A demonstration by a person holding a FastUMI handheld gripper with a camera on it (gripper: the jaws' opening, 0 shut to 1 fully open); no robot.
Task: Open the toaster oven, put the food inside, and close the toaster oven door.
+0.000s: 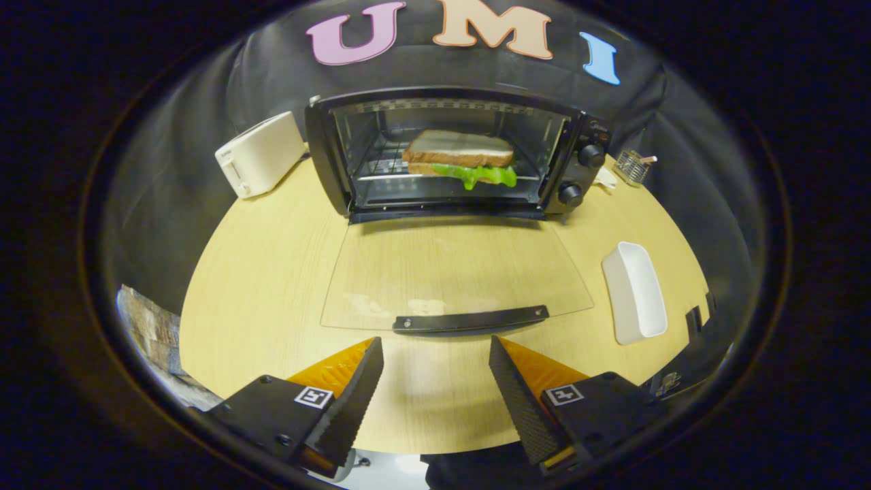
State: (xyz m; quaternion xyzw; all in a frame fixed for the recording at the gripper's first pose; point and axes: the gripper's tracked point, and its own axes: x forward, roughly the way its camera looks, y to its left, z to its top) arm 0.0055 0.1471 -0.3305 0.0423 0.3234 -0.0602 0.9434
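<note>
The sandwich (460, 160) sat on the toaster oven (456, 153) rack, door (452, 272) flat on the bench (272, 272). The gripper (435, 371) was wide, empty — best slid under the handle (471, 319) centrally, lifting evenly.

I see the black toaster oven (454, 153) with its glass door (454, 279) folded flat open; a white-bread lettuce sandwich (460, 159) sits on its rack.

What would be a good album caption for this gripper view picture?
Open gripper faces the door handle of the open toaster oven, sandwich on its rack.
</note>
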